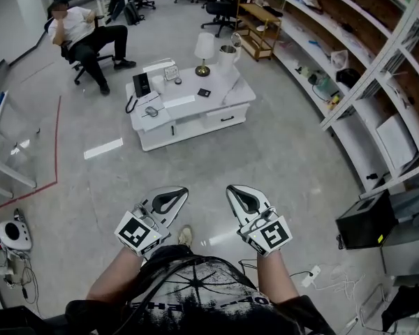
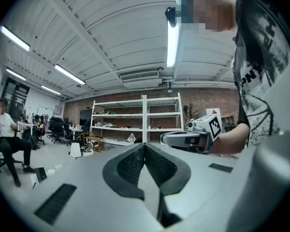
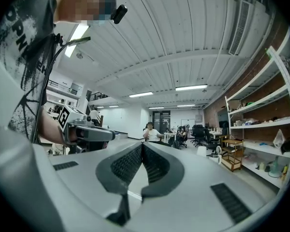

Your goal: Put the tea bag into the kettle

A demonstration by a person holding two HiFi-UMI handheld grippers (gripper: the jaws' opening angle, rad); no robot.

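A low white table (image 1: 227, 110) stands far ahead on the floor. On it are a white lamp (image 1: 204, 47) and, beside the lamp, a white kettle (image 1: 228, 56). A small dark square (image 1: 204, 92) lies near the table's middle; I cannot tell if it is the tea bag. My left gripper (image 1: 184, 190) (image 2: 144, 145) and right gripper (image 1: 230, 188) (image 3: 141, 144) are held level side by side in front of my body, well short of the table. Both are shut with nothing between the jaws.
A person sits in an office chair (image 1: 84, 37) at the far left. White shelving (image 1: 377, 68) runs along the right wall, with a wooden cart (image 1: 258, 26) beyond it. A black box (image 1: 366, 218) and cables lie at the right. Red tape (image 1: 57, 145) marks the floor.
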